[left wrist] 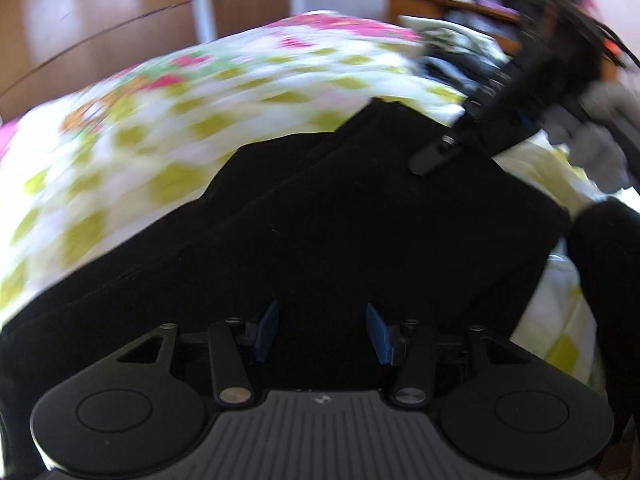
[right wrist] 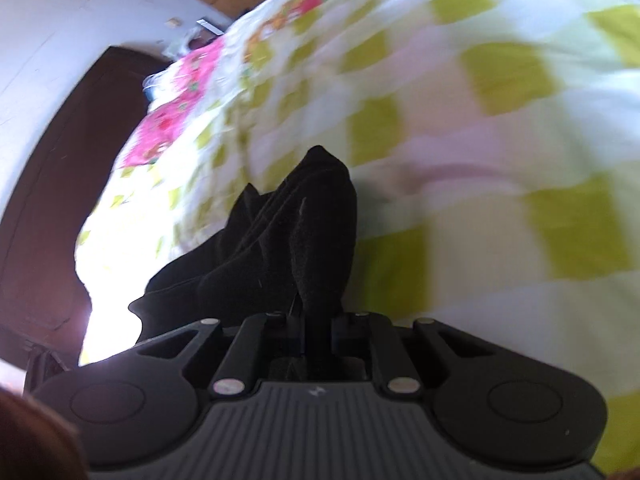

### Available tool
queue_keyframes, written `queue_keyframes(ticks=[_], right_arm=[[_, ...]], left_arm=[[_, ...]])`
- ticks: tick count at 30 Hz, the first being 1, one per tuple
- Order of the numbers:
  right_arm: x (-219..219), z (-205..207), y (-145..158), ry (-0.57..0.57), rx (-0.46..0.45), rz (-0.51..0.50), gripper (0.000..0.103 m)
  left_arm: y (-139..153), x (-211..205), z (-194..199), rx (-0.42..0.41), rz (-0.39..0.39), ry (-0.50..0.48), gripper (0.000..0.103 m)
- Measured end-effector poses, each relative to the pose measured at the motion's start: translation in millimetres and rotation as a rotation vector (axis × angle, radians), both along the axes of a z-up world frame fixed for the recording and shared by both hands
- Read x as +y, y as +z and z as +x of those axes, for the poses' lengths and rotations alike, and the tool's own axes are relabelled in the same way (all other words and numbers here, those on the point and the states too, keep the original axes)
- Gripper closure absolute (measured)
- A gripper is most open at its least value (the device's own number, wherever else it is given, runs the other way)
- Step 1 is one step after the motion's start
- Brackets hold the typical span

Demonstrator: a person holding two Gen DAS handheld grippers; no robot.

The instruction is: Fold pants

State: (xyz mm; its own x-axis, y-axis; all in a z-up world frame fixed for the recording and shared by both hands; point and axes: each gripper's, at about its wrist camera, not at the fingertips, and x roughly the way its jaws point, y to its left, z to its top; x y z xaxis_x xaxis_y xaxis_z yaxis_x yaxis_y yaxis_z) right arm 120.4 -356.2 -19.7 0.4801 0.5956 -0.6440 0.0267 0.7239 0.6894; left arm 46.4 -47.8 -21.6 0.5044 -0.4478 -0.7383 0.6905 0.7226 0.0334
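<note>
The black pants point(left wrist: 320, 220) lie on the checked bed cover point(left wrist: 160, 120), the right gripper point(right wrist: 318, 320) is clamped on a bunch of their cloth while the left gripper point(left wrist: 322, 334) stands apart above them, so a fold seems in hand and next the left one should probably close on the fabric.

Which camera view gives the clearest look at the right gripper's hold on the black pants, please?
The right wrist view: the right gripper is shut on bunched black pants. The left wrist view shows it only blurred, from outside.
</note>
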Motion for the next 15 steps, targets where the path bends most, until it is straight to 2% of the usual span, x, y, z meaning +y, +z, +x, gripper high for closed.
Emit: queue_keyframes(ticks=[2,5,8,10,12,15], right_arm=[[-20,-6,-1,-0.060,0.017,-0.011,0.092],[-27,-13,3,-0.081,0.000,-0.057,0.091],[-18,-23,13,-0.073,-0.053,-0.140,0.086],[-8,-27,15,-0.073,-0.084,-0.209,0.076],[-2,-30,13,-0.070,-0.084,-0.229,0.076],[-1,-38,18,-0.077,-0.101,-0.252,0.075]], left_arm=[[5,-15,3,-0.002,-0.023,-0.018,0.043],[13,-24,10,-0.025,-0.046,0.020,0.043],[14,-30,13,-0.066,-0.009,0.078,0.043],[3,-35,19,-0.007,0.022,0.113,0.042],[0,-38,19,-0.003,0.029,0.141,0.042],[10,-43,13,-0.043,0.054,0.176,0.042]])
